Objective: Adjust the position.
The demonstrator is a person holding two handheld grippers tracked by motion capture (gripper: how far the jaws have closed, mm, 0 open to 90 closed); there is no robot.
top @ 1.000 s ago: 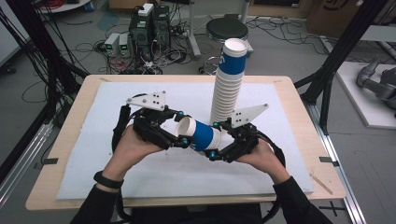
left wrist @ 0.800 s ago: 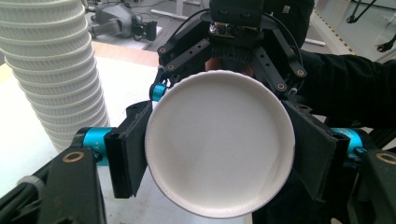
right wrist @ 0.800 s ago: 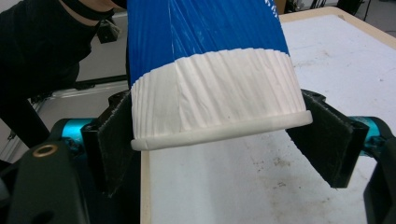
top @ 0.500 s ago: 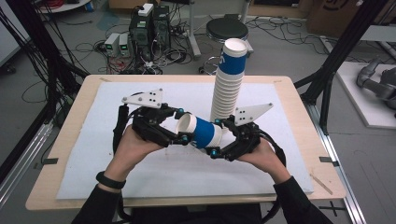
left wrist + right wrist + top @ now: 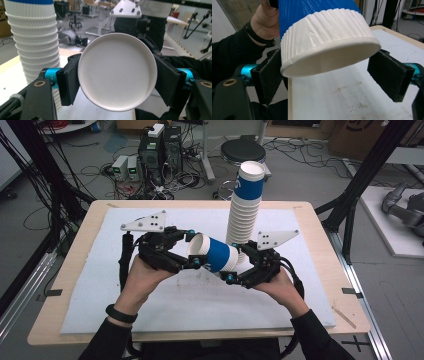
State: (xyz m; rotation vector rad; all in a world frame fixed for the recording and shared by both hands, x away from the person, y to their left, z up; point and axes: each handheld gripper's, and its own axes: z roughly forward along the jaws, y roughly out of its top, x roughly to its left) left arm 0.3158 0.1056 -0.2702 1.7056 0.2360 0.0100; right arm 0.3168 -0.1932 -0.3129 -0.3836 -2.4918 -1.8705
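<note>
A paper cup (image 5: 217,256) with a blue band and a white ribbed lower part lies on its side in the air between both grippers, above the white mat (image 5: 165,305). My left gripper (image 5: 192,250) is shut on its mouth end. In the left gripper view both pads press the sides of the cup (image 5: 117,71). My right gripper (image 5: 235,270) is open around the base. In the right gripper view the left pad (image 5: 268,77) sits against the cup (image 5: 324,37), while the right pad (image 5: 390,75) stands clear of it.
A tall stack of matching cups (image 5: 245,215) stands upright on the mat just behind the right gripper, close beside the left jaw (image 5: 32,45). The wooden table (image 5: 65,285) ends a short way beyond the mat; cables, a stool and equipment are on the floor behind.
Both grippers and the cup have stayed almost in place; the cup has lifted very slightly.
</note>
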